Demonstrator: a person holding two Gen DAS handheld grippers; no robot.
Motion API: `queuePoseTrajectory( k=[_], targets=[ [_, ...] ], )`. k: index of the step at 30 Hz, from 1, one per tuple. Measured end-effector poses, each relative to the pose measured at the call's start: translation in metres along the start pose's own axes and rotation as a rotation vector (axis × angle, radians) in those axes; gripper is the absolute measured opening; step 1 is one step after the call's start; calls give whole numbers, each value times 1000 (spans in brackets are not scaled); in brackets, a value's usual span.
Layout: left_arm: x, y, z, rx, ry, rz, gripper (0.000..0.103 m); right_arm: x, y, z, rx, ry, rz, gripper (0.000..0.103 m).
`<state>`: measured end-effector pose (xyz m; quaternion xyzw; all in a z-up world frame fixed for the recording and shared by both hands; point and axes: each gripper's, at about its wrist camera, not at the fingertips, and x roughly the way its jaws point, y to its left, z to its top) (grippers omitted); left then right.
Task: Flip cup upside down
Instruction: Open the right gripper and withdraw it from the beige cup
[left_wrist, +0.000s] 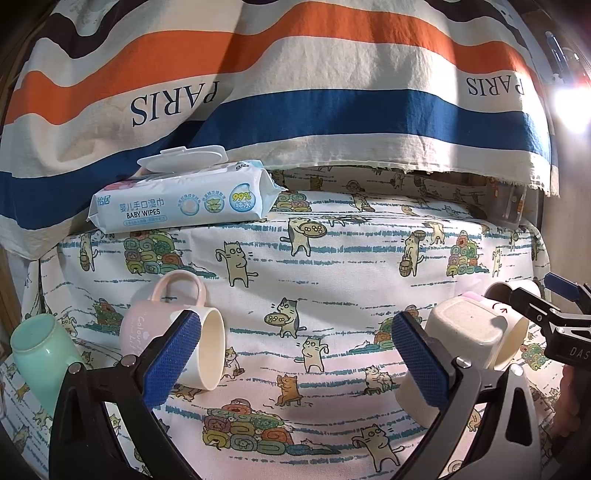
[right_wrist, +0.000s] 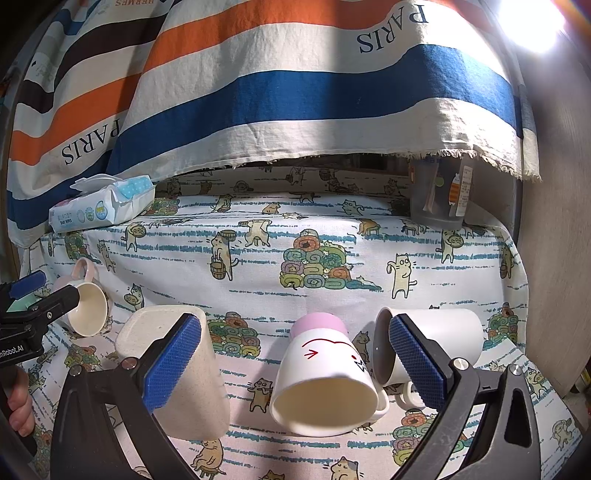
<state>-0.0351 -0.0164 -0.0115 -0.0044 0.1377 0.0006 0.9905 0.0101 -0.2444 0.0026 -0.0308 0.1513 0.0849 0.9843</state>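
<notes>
Several cups lie on the cat-print cloth. In the left wrist view a pink mug (left_wrist: 162, 328) lies on its side, mouth to the right, behind my left finger; a mint green cup (left_wrist: 40, 350) lies at far left; a beige square cup (left_wrist: 465, 332) stands upside down at right. My left gripper (left_wrist: 295, 358) is open and empty. In the right wrist view a white mug with a pink base (right_wrist: 325, 376) lies on its side, mouth toward me, between the fingers of my open right gripper (right_wrist: 295, 358). The beige square cup (right_wrist: 173, 365) is at left, a white mug (right_wrist: 436, 339) lies at right.
A baby wipes pack (left_wrist: 184, 199) sits at the back left of the table. A clear container (right_wrist: 439, 192) stands at the back right. A striped "PARIS" cloth (left_wrist: 295, 92) hangs behind. A wooden wall (right_wrist: 554, 221) borders the right side.
</notes>
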Motion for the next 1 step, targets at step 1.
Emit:
queuePoseTrajectory(
  k=[1],
  targets=[
    [0,0,0,0,0,0,102,0,0,0,0,0,0,103]
  ],
)
